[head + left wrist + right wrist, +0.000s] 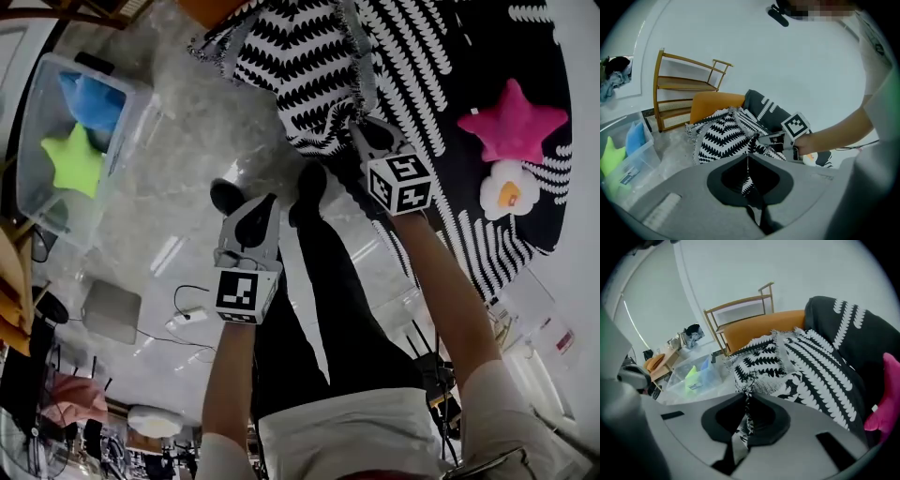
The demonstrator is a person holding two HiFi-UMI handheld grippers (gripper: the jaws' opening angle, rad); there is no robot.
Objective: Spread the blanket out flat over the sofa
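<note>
Where right claw grips, blanket edge between

Place: a living-room corner, as I see it, inside what looks like a bigger workroom.
Landmark: sofa in a black patterned cover, against a plain white wall.
On the sofa: pink star cushion.
Beside the sofa: orange chair, wooden rack, clear bin of plush stars.
Before the sofa: grey stone-look floor where I stand, power strip.
Far from the sofa: cluttered desk.
</note>
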